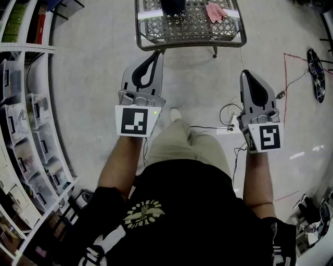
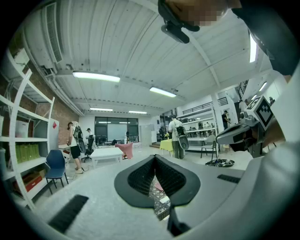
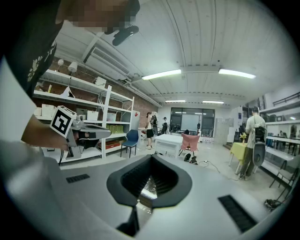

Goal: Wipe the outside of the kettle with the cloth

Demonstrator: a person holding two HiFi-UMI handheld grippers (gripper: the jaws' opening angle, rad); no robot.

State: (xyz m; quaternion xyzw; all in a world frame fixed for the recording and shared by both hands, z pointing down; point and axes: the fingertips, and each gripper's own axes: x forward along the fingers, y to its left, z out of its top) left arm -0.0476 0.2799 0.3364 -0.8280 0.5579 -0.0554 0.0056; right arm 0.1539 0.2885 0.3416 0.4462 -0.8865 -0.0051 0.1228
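With the left gripper [image 1: 155,54] and right gripper [image 1: 245,75] both empty, jaws pressed together, and the pink cloth [image 1: 215,11] beside the dark kettle [image 1: 173,6] on the mesh surface [image 1: 156,44] at top centre, step closer, then open the right jaws wide over the cloth.

The dark kettle [image 1: 173,6] sits at the top edge of the head view, cut off so that only its lower body shows. The grey metal lattice table [image 1: 182,26] under it loses its far side to the same edge. Through the narrow gap behind the left gripper [image 2: 155,157] tips, only a sliver of lattice shows. The same gap in the right gripper [image 3: 151,157] shows a pale glint, too small to tell. White shelving [image 1: 26,48] runs off the left edge.
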